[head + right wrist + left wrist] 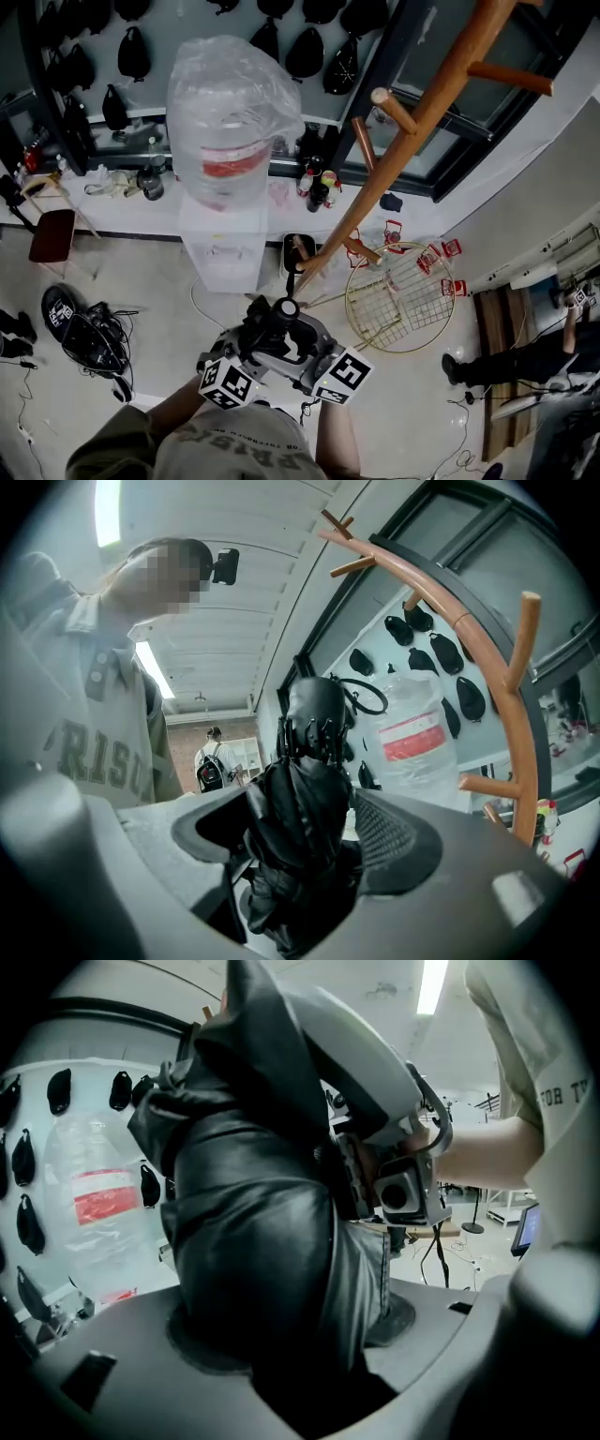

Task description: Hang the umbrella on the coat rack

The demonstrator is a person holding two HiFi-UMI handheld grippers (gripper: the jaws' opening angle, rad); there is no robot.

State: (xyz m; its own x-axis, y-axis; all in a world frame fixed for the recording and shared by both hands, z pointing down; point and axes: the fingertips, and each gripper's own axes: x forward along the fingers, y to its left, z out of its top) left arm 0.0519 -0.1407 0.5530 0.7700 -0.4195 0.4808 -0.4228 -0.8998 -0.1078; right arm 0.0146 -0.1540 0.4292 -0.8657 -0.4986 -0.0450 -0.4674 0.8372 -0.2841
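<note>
**Umbrella held near the rack**

The folded black umbrella (283, 314) stands upright near the wooden coat rack (412, 117). The left gripper (291, 1335) clamps its fabric. The right gripper (300, 846) has its jaws apart around the umbrella.

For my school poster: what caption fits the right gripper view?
The right hand-held gripper open around a folded black umbrella, wooden coat rack behind it.

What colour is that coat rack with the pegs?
Warm orange-brown wood; the coat rack shows best in the head view.
</note>
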